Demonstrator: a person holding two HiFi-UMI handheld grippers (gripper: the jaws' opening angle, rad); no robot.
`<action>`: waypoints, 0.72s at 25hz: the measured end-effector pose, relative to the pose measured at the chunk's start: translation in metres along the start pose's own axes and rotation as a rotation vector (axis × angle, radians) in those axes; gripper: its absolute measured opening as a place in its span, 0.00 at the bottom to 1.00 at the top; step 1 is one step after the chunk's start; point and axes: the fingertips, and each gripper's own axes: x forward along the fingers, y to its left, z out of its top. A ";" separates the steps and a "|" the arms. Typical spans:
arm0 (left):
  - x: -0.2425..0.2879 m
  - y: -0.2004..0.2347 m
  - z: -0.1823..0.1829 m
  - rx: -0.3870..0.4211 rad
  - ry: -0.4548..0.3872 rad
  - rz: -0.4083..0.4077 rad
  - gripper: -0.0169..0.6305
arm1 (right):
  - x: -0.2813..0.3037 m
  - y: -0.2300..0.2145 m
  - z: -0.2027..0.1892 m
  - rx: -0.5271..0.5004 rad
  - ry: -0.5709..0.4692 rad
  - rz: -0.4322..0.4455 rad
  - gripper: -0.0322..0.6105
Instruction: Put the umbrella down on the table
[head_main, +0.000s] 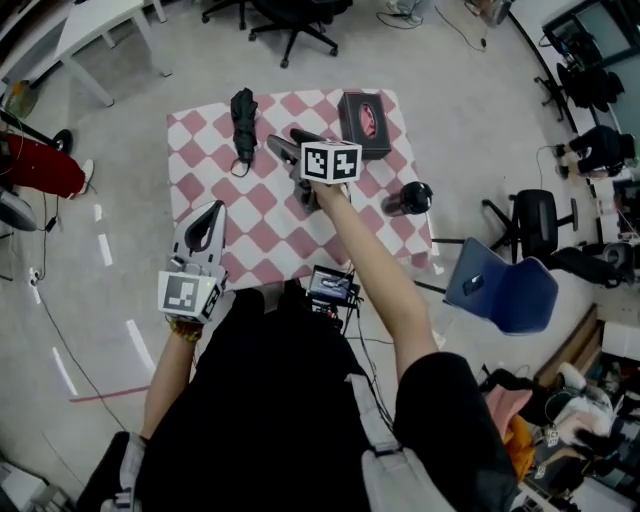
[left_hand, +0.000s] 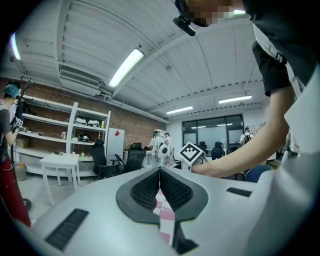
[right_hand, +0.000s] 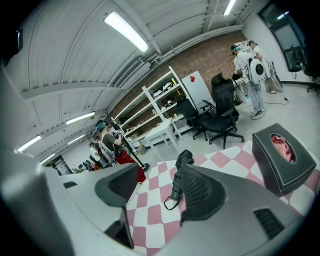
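On checkered table (right_hand: 150, 215), umbrella (right_hand: 176, 189) lies (partly behind jaw); right gripper (right_hand: 159, 173) open, left gripper (left_hand: 160, 173) closed.

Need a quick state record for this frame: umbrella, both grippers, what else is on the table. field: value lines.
umbrella: black, folded, lying on the checkered table, far left part, nothing touching it
right gripper: open, nothing between the jaws, above the table, pointed toward the umbrella
left gripper: shut, empty, at the table's near left corner
tissue box: black, far right part of the table
task status: umbrella appears already set down
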 end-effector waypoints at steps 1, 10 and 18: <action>0.002 -0.001 0.001 0.003 -0.003 -0.005 0.05 | -0.003 0.001 0.003 -0.006 -0.007 0.000 0.47; 0.016 -0.006 0.007 0.019 -0.006 -0.040 0.05 | -0.020 0.012 0.016 -0.055 -0.050 -0.007 0.47; 0.027 -0.001 0.012 0.028 -0.014 -0.049 0.05 | -0.030 0.020 0.020 -0.145 -0.055 -0.030 0.47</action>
